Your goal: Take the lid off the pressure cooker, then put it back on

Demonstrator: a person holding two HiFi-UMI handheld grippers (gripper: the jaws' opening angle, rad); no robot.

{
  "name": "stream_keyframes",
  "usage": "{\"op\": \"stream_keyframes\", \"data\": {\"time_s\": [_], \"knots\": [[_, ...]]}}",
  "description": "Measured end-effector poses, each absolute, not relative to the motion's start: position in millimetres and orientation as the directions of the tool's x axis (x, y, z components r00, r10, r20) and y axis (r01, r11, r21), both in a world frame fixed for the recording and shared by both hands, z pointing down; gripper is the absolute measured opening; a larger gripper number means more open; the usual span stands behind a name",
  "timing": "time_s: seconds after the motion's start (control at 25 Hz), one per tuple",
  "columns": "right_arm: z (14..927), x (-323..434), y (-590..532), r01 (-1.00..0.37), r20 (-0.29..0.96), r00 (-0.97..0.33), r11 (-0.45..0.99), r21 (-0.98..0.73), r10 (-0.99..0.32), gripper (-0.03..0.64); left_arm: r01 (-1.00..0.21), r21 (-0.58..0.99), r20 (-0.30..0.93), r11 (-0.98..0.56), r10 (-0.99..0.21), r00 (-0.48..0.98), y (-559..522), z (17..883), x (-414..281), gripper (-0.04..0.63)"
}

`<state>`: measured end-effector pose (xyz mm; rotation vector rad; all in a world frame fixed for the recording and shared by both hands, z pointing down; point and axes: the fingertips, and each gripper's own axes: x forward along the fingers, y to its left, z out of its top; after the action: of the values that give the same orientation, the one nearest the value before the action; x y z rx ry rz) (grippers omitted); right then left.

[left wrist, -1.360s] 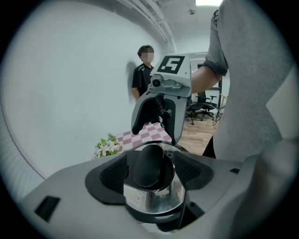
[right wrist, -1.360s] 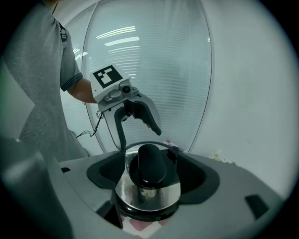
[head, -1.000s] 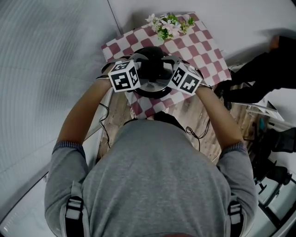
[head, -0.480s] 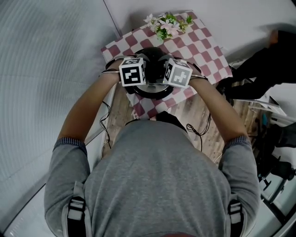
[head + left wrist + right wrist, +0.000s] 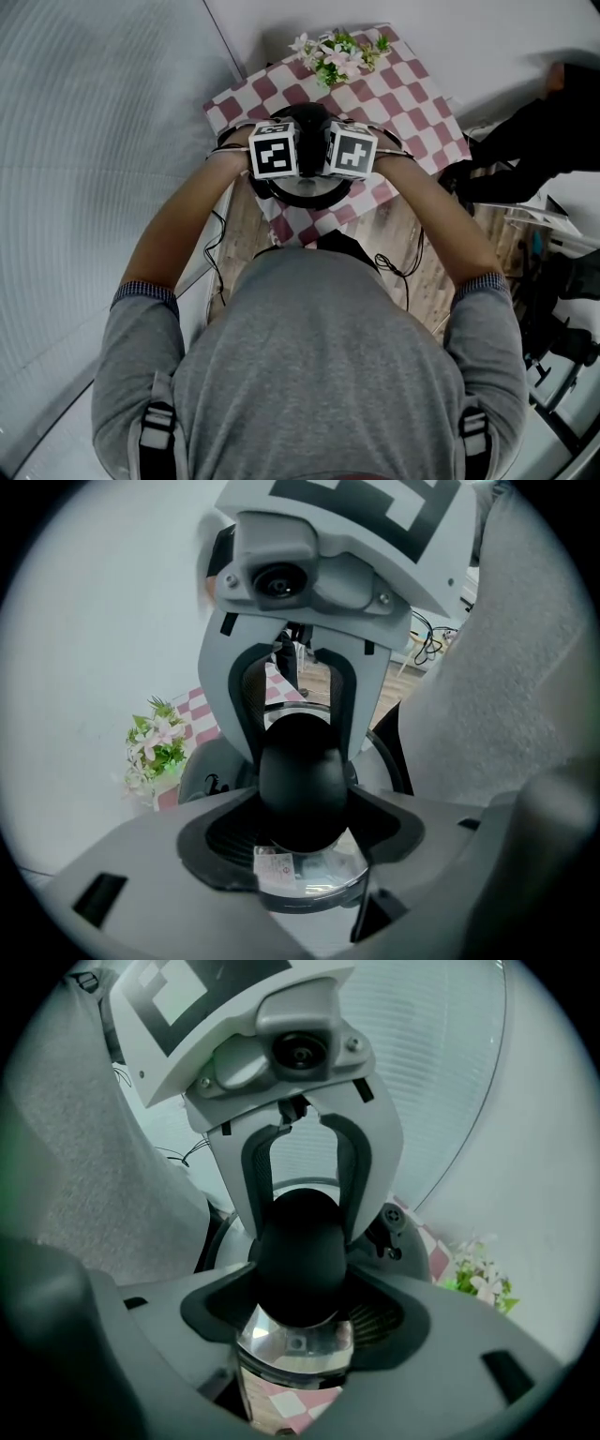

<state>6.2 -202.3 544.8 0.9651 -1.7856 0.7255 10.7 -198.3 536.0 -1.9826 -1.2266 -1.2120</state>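
Pressure cooker (image 5: pixel 298 194) is largely hidden beneath both grippers; pad contact is unclear. Left gripper (image 5: pixel 302 817) and right gripper (image 5: pixel 298 1297), jaws wide and just closing, straddle the lid knob (image 5: pixel 302 771). Flowers (image 5: pixel 339 52) stand beyond.

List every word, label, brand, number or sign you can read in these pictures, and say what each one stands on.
No text here can be read.
White sticker on the cooker lid, below the black knob: print too blurred to read.
Left marker cube and right marker cube: black-and-white square patterns only, no letters or numbers.
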Motion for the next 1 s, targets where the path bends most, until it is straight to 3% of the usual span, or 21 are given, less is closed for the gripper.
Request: {"op": "stream_keyframes", "data": {"time_s": [1.0], "knots": [[544.5, 5.2, -203.8, -0.856, 0.938, -0.233, 0.513, -0.071, -0.257, 0.29, 0.899, 0.063, 0.876, -0.433, 0.456, 0.158, -199.7, 538.1, 9.3, 0.302]]}}
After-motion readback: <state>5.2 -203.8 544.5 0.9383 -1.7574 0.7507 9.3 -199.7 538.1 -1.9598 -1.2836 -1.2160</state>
